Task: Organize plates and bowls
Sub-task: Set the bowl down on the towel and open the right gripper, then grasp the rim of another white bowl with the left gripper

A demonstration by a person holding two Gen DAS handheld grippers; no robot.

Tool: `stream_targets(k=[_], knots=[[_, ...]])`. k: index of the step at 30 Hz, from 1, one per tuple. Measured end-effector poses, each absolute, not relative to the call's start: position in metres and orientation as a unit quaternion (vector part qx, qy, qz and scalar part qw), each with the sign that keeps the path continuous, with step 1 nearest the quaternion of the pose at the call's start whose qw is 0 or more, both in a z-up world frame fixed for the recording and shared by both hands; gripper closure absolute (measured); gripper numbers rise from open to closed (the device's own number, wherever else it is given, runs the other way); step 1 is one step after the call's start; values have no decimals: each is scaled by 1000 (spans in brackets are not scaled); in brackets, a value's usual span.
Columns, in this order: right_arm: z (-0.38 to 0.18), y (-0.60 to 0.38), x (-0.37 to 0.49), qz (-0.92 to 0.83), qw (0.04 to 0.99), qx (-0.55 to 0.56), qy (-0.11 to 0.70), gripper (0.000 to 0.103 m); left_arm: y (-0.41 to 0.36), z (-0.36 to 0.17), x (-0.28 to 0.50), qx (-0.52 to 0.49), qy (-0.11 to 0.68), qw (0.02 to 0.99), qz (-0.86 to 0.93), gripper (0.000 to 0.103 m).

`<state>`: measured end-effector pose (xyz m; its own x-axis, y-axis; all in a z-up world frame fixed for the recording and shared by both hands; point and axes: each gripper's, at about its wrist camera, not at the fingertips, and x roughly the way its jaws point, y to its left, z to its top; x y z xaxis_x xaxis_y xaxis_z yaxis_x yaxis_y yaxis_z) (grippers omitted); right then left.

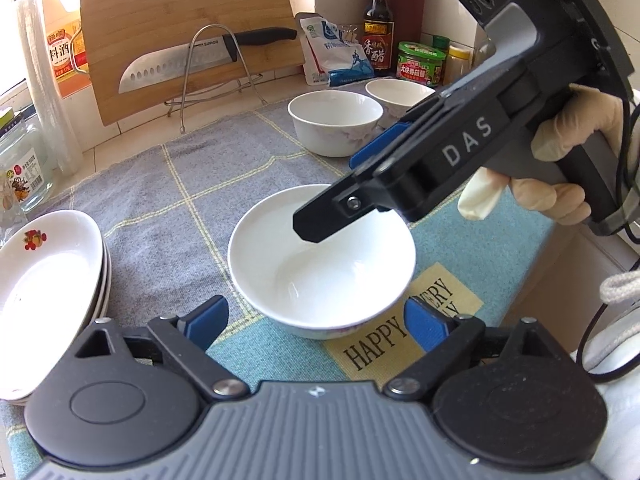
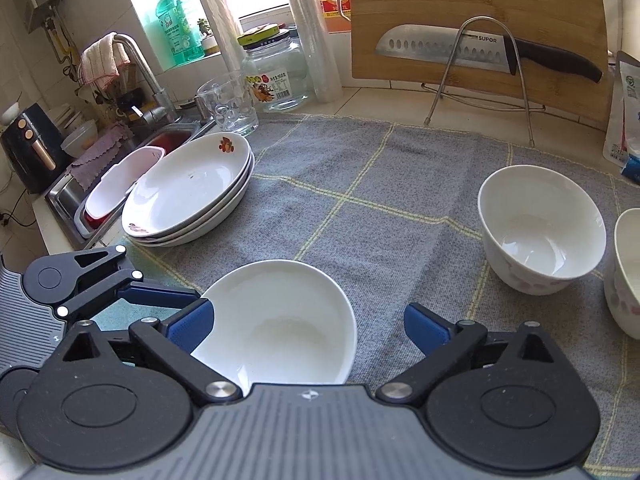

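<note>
Both your tongs, left gripper (image 1: 316, 326) and right gripper (image 2: 306, 326), are standing open around the white bowl (image 1: 322, 260), gripping nothing. Your right gripper is hiding part of its far rim, and the plate stack (image 1: 48, 280) is running off the edge.

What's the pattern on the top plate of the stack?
White top plate with a small red-orange fruit motif near its rim; right wrist view shows it best.

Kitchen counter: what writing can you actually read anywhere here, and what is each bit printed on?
"SUPOR": on the knife blade.
"DAS": on the right hand-held gripper.
"HAPPY" and "ERY": on the yellow mat patch, partly hidden by the near bowl.
"料酒": on the orange bottle label.
"香醋": on the dark bottle.
Jar labels and the white pouch: too small to read.
</note>
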<state>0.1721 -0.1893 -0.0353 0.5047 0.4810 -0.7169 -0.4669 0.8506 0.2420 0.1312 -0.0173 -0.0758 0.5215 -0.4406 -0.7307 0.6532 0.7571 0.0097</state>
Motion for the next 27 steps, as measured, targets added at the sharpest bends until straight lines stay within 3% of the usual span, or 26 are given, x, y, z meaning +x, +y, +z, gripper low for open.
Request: stream_targets(k=[13,27], knots=[[-19,-221,173,216,902,-7,374,0,-17,-32,151,141,345,868,-328,3],[-43,-250,176,109,925,-79,354,0,-83,-17,230,174,325,861,-350,1]])
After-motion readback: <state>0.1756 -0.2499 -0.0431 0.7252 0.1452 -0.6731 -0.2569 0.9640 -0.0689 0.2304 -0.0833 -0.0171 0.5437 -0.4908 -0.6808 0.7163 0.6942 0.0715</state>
